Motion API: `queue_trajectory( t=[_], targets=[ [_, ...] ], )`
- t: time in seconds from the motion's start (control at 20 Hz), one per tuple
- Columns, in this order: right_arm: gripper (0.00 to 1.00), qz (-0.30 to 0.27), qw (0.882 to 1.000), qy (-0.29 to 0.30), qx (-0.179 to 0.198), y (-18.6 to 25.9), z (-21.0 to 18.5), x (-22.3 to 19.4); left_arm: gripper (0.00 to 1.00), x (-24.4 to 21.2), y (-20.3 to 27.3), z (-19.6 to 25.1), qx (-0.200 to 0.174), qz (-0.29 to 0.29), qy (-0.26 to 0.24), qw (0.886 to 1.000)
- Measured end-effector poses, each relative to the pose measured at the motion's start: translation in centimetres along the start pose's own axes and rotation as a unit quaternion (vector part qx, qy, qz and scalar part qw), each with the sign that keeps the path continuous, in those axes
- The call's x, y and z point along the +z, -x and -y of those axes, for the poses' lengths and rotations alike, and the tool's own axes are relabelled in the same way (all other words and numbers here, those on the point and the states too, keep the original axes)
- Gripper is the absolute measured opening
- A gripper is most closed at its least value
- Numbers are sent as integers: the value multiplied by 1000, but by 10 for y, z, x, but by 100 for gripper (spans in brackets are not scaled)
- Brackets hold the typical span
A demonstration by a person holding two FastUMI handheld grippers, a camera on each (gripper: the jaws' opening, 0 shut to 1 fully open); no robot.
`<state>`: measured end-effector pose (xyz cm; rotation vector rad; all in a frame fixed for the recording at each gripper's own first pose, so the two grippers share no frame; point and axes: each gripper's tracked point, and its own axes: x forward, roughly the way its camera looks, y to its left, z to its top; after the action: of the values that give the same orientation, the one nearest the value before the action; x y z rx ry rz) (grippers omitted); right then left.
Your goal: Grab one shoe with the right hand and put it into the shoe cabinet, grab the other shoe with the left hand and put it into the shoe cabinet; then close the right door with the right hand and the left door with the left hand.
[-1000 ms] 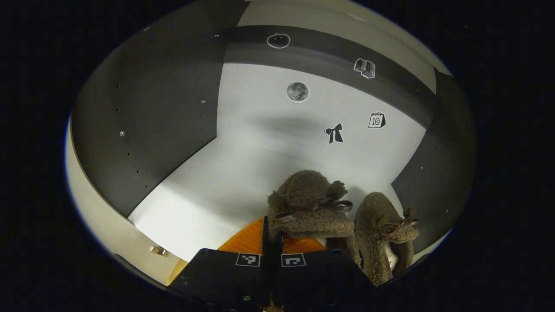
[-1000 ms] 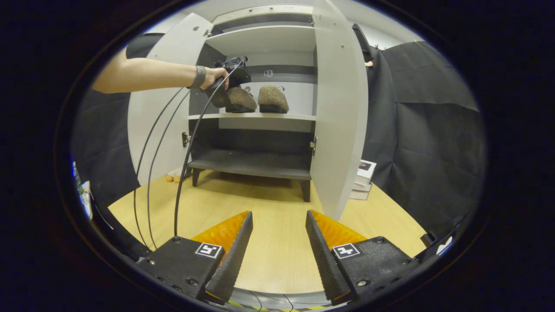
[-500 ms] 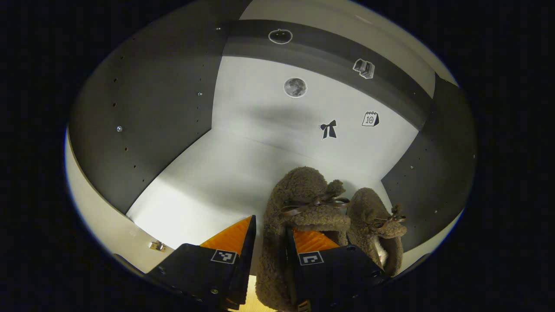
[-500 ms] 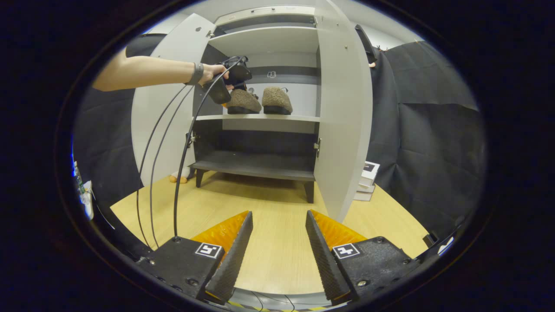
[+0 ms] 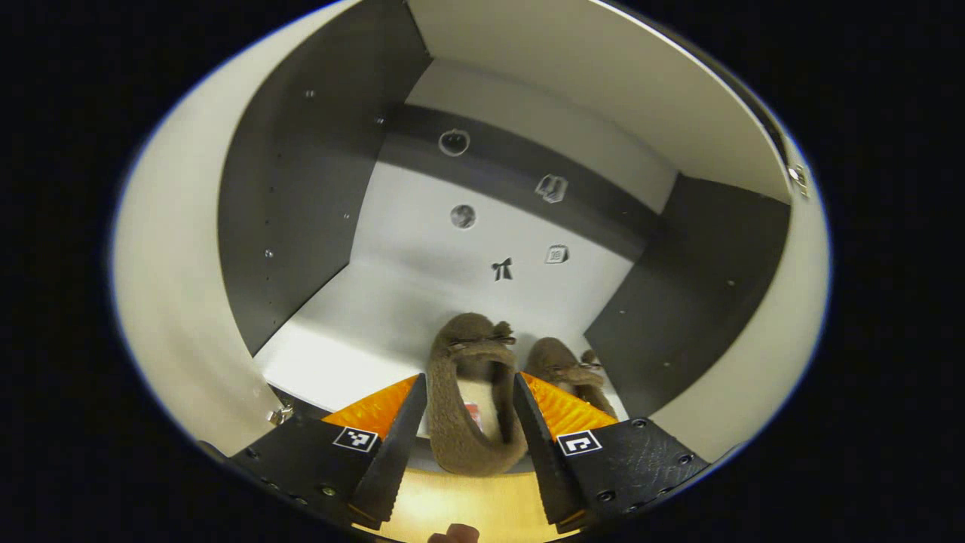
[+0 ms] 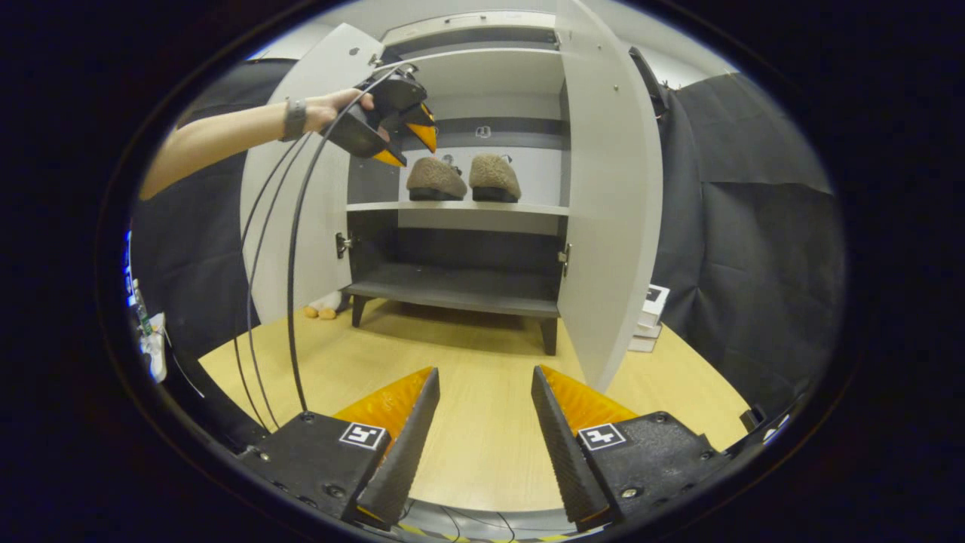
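Observation:
Two brown fuzzy shoes stand side by side on the white middle shelf (image 6: 460, 206) of the shoe cabinet: one shoe (image 5: 471, 392) (image 6: 435, 179) to the left, the other shoe (image 5: 562, 369) (image 6: 494, 177) right of it. My left gripper (image 5: 469, 381) is open and held back from the shelf, heel of the left shoe seen between its fingers without touching. In the right gripper view a hand holds that left gripper (image 6: 392, 124) up in front of the cabinet. My right gripper (image 6: 485, 373) is open over the wooden floor, holding nothing. Both doors, left door (image 6: 301, 188) and right door (image 6: 611, 204), stand open.
A dark lower shelf (image 6: 460, 290) sits under the shoes. Cables (image 6: 290, 264) hang from the left gripper to the floor. A stack of books (image 6: 652, 317) lies right of the cabinet, and a small plush thing (image 6: 324, 305) by its left leg.
My left gripper opened, let go of the left shoe on the shelf and pulled back out of the cabinet. The right gripper barely shifted.

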<state>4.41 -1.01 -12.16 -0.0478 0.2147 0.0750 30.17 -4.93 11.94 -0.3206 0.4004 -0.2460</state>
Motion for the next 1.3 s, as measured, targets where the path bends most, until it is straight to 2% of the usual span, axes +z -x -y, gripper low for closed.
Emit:
queue_trajectory(
  t=[0.05,0.1,0.15,0.2,0.3,0.35,0.4,0.45,0.6,0.7,0.8,0.95,1.05,1.3],
  targets=[
    [79,1,1000,2,3,0,-2,1,87,-1,15,4,-11,21,-11,1000],
    [80,1,1000,3,5,0,-3,2,72,-1,31,8,-22,45,-20,999],
    [79,1,1000,2,7,1,-4,3,88,-3,45,10,-27,64,-29,997],
    [80,2,1000,0,8,1,-4,5,72,-6,61,10,-29,80,-37,996],
    [79,7,1000,-3,8,1,-3,11,75,-17,88,8,-29,103,-47,993],
    [80,10,1000,-5,7,1,-1,14,90,-22,101,5,-27,116,-49,992],
    [79,13,1000,-6,6,4,1,17,75,-28,113,4,-29,132,-56,989],
    [80,15,1000,-9,3,5,2,21,75,-35,125,3,-27,145,-70,987],
    [80,22,1000,-13,-4,6,10,30,75,-62,158,-2,-7,176,-123,977],
    [79,30,999,-9,-15,7,20,39,75,-84,177,-3,3,188,-139,972],
    [79,39,999,-8,-24,11,28,48,82,-102,194,-5,14,200,-153,968],
    [80,45,998,-19,-29,20,35,55,84,-127,211,-14,42,212,-186,958],
    [78,48,998,-19,-36,24,39,57,93,-147,218,-16,51,210,-197,956],
    [80,61,997,-31,-37,34,39,64,93,-196,234,-29,79,199,-193,958]
  ],
)
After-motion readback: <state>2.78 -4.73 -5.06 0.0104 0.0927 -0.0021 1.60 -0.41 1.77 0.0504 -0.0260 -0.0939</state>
